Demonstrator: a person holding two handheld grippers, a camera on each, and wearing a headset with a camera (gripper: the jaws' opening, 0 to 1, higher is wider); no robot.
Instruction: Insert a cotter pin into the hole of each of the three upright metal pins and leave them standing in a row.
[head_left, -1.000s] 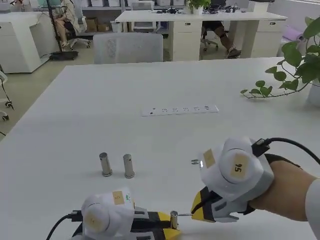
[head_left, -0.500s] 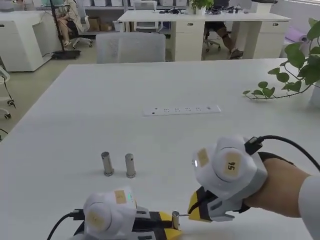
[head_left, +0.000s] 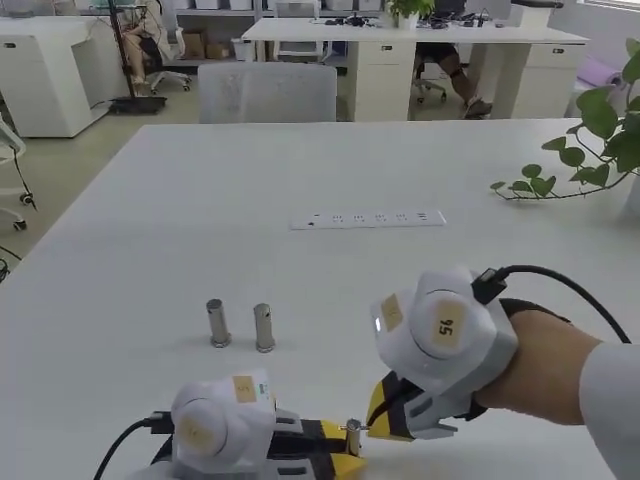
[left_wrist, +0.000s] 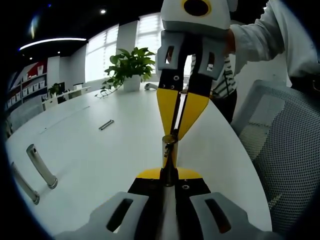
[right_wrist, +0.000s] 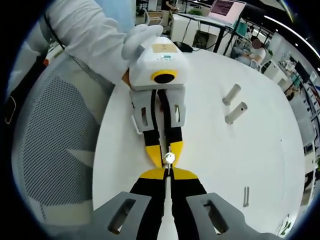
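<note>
Two upright metal pins (head_left: 218, 323) (head_left: 264, 327) stand side by side on the white table (head_left: 330, 170). My left gripper (head_left: 340, 456) is shut on a third metal pin (head_left: 352, 436), held upright near the table's front edge. In the left gripper view this third pin (left_wrist: 169, 152) rises between my jaws. My right gripper (head_left: 378, 424) is shut on a thin cotter pin (left_wrist: 176, 119), its tip right at the top of the held pin (right_wrist: 170, 158). The right gripper (right_wrist: 169, 173) meets the left gripper (right_wrist: 168, 148) tip to tip.
A spare cotter pin (left_wrist: 106, 124) lies loose on the table, also seen as a small pin (right_wrist: 245, 196) in the right gripper view. A flat power strip (head_left: 368, 218) lies mid-table. A potted plant (head_left: 600, 130) is at the right edge, a chair (head_left: 265, 92) behind the table.
My right gripper has moved left, closer to the held pin, so the bare length of cotter pin between them has shrunk. The left gripper and the two standing pins have stayed put.
</note>
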